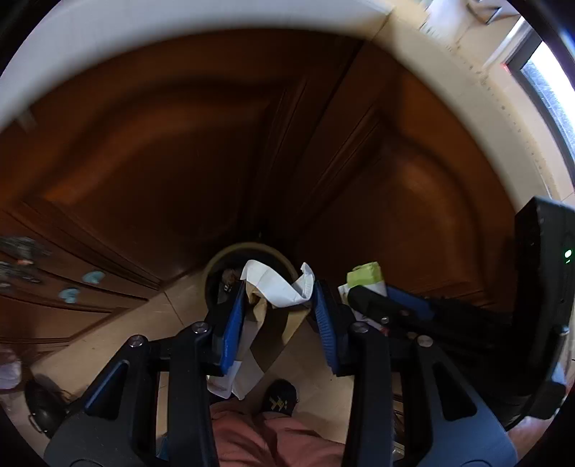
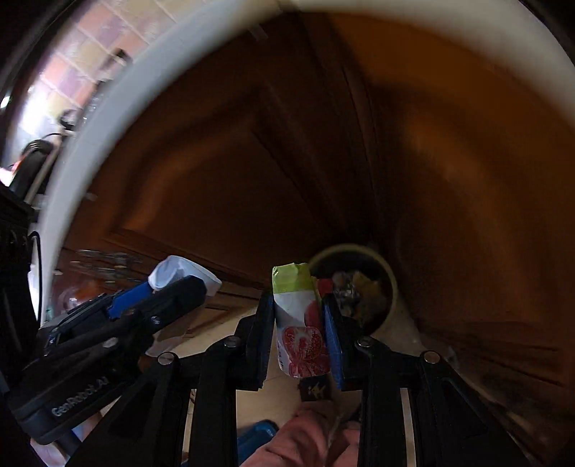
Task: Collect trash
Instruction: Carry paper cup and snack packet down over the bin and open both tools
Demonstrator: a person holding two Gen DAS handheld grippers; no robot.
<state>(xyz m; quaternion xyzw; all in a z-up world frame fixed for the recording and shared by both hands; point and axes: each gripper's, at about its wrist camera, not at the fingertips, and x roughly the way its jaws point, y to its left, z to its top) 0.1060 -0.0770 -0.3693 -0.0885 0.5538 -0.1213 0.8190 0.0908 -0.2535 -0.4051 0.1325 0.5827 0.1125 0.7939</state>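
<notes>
My left gripper [image 1: 278,301] is shut on a crumpled wad of white and brown paper [image 1: 276,287], which hangs between its blue pads above the floor. My right gripper [image 2: 298,312] is shut on a drink carton [image 2: 300,323] with a green top and red fruit print; that carton [image 1: 364,276] also shows at the right of the left wrist view. A round beige trash bin [image 1: 248,251] stands on the floor against the wooden cabinets, just beyond the paper. In the right wrist view the bin [image 2: 390,283] holds several pieces of rubbish and sits just right of the carton.
Dark wooden cabinet doors [image 1: 215,151] fill the background under a white countertop edge [image 1: 179,21]. Drawers with blue knobs [image 1: 91,277] are at the left. The floor is pale tile [image 1: 107,337]. A person's pink-clad leg [image 1: 273,438] and dark slipper [image 1: 280,397] are below the grippers.
</notes>
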